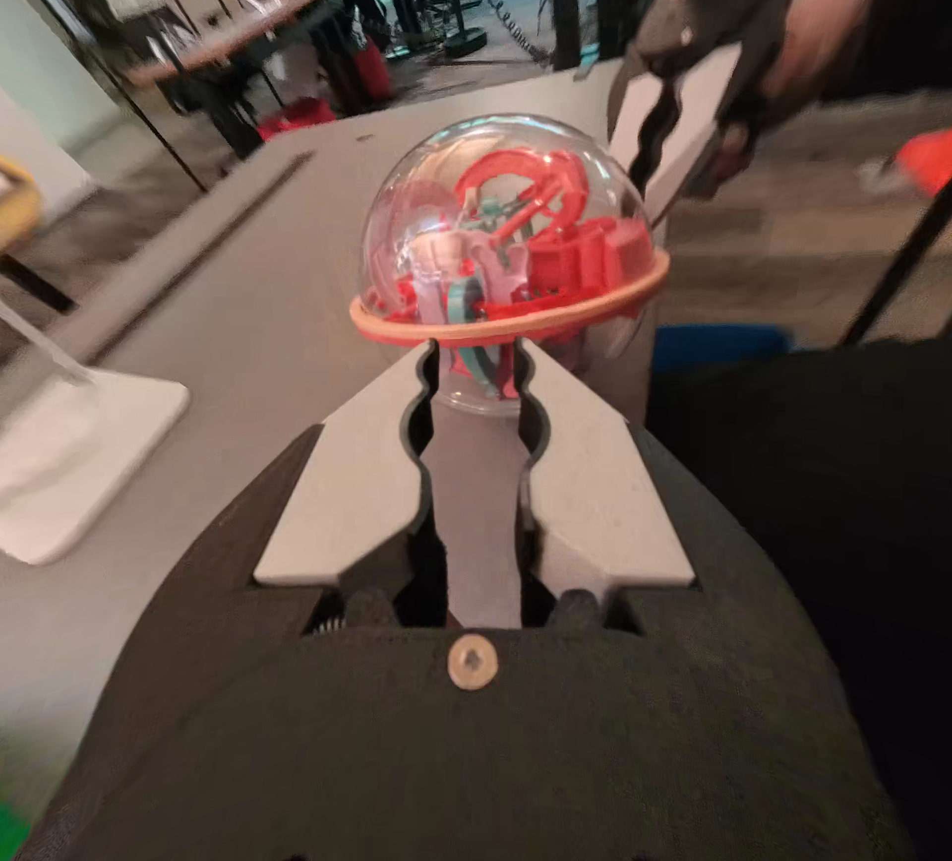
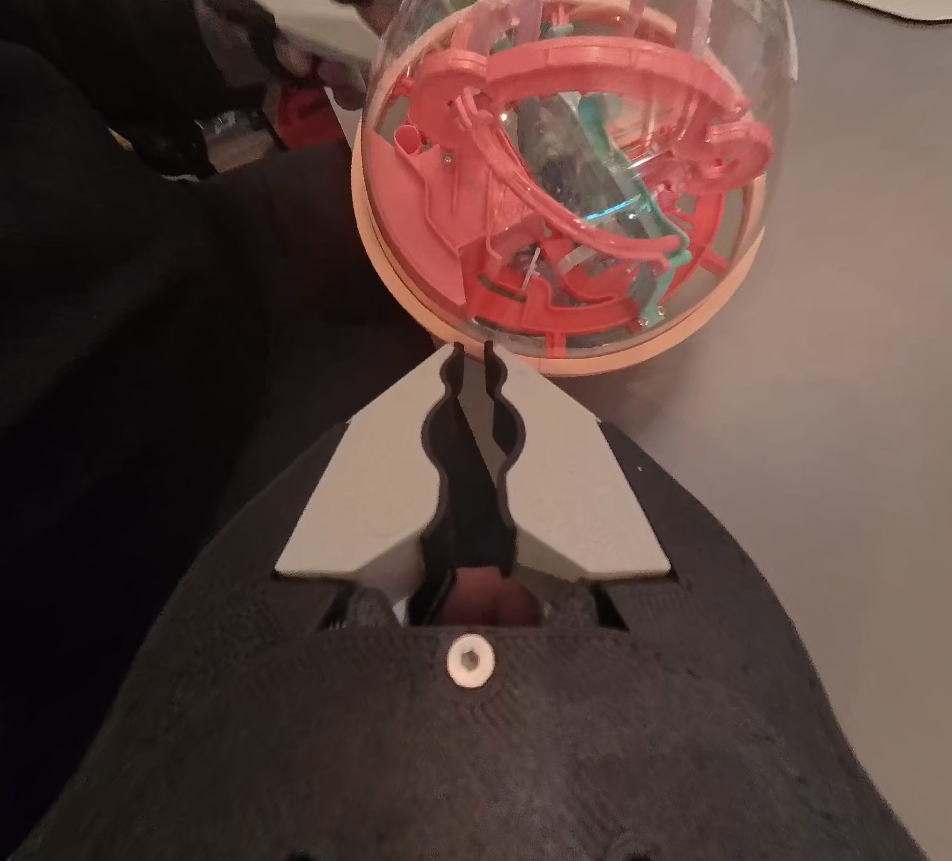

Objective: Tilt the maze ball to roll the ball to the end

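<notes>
The maze ball (image 2: 561,156) filled the upper centre of the right wrist view, gripped at its peach rim (image 2: 608,362) by the right gripper (image 2: 471,346). The left gripper (image 1: 476,346) stood released beneath the rim. One thin pinch might let the sphere twist loose.

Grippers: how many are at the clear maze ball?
2. The left gripper sits under the orange rim of the maze ball, fingers apart; the right gripper meets the rim's edge.

Left gripper (image 1: 475,346) fingers parted; right gripper (image 2: 470,346) fingers narrowly apart.
</notes>
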`<state>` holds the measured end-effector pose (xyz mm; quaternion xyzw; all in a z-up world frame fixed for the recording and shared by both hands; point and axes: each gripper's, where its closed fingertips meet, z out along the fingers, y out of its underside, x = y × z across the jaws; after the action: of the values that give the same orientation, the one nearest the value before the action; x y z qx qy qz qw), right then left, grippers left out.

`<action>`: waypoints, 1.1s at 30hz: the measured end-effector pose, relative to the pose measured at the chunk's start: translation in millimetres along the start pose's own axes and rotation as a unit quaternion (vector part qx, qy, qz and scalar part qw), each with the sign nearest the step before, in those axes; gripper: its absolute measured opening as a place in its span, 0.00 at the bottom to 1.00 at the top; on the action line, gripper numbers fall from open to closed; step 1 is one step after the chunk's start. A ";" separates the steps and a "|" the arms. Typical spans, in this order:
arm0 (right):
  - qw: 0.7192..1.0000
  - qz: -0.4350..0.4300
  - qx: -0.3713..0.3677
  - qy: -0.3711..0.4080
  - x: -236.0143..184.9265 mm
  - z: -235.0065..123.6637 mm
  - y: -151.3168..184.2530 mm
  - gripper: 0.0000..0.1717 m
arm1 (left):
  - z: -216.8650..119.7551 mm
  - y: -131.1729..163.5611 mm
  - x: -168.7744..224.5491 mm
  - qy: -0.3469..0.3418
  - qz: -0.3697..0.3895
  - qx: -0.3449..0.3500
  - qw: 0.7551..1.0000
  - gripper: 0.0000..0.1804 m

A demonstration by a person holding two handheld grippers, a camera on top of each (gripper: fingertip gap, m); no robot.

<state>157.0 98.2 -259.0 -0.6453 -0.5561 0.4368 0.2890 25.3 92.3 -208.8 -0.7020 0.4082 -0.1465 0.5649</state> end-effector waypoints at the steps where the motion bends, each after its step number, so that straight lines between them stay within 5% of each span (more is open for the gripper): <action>1: 1.000 -0.004 -0.004 0.001 -0.6 3.1 -0.5 0.03 | -3.9 1.4 -4.8 0.018 -0.053 0.006 0.998 0.16; 7: 1.000 -0.024 -0.019 -0.001 -1.0 19.3 -6.2 0.02 | -1.0 20.0 -22.0 0.110 -0.329 -0.002 0.938 0.33; 11: 0.999 -0.025 -0.021 -0.003 -1.2 24.9 -7.4 0.02 | 0.1 21.5 -20.4 0.134 -0.400 0.012 0.907 0.25; 14: 0.999 -0.033 -0.029 -0.006 -3.1 27.9 -5.5 0.01 | 0.1 20.8 -20.3 0.138 -0.409 0.018 0.902 0.19; 16: 0.999 -0.031 -0.030 -0.006 -2.3 28.3 -4.4 0.01 | 1.4 23.2 -21.0 0.133 -0.412 0.012 0.901 0.06; 22: 1.000 0.011 0.000 -0.020 0.8 15.0 -10.8 0.03 | 5.7 26.2 -16.9 0.124 -0.392 0.003 0.912 0.05; 28: 0.986 0.153 0.059 -0.013 35.3 -5.7 -15.4 0.19 | 5.8 31.7 -12.7 0.129 -0.359 -0.012 0.924 0.04; 33: 0.989 0.139 0.039 0.015 52.4 5.5 -14.4 0.25 | 5.4 38.6 -16.0 0.125 -0.353 -0.021 0.927 0.04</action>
<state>145.5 151.5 -261.8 -0.7108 -0.4392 0.4844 0.2591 3.3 106.7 -241.7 -0.7881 0.2044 -0.4146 0.4065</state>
